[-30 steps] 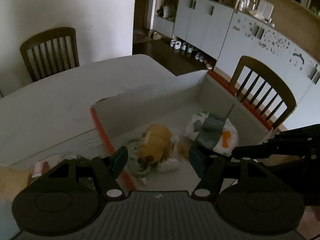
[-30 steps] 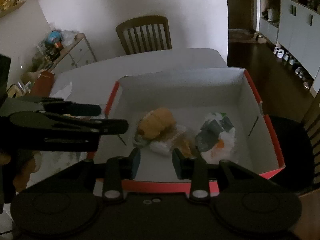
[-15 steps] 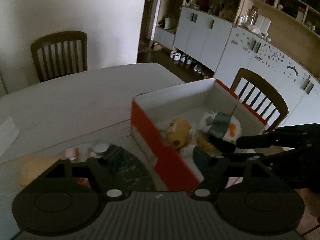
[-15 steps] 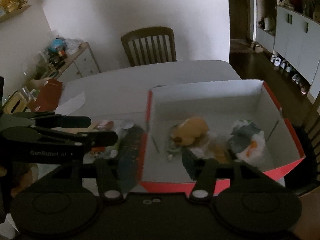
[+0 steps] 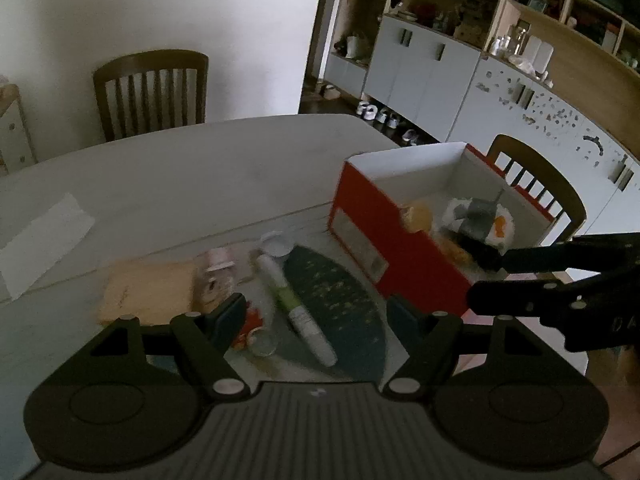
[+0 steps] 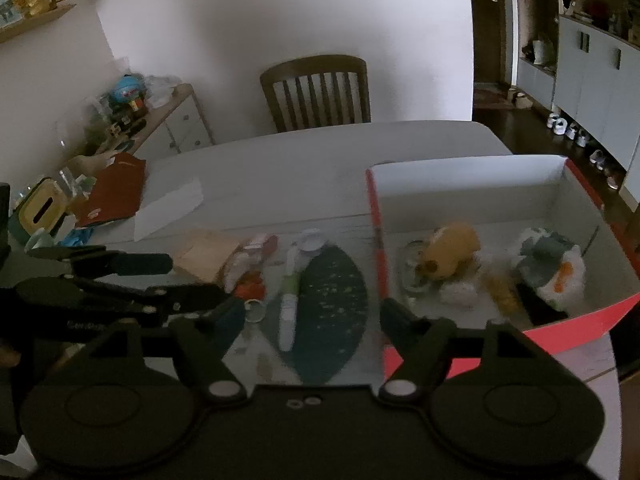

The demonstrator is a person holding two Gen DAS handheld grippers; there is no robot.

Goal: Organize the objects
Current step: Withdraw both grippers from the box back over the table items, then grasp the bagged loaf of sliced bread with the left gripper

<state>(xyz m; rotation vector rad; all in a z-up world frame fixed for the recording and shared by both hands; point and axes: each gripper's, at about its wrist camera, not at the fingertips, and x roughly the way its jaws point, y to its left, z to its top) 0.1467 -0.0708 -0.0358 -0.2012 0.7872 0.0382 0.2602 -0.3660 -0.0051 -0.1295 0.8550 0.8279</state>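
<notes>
A pale table (image 6: 320, 152) (dim room, wooden chair (image 6: 316, 92) behind) bears clutter beside a red box (image 6: 576, 332); both the left gripper (image 5: 314, 314) and the right gripper (image 6: 312, 312) are opening, empty.

One red box (image 6: 576, 324), two plush toys (image 6: 448, 256) inside, one dark leaf-shaped mat (image 6: 328, 304), one tube (image 6: 289, 304), two chairs (image 5: 154, 92)

a red box (image 6: 576, 328) with white inside holds my orange plush (image 6: 448, 256); left of it a white tube (image 6: 289, 300) lies across a dark oval mat (image 6: 332, 300).
</notes>
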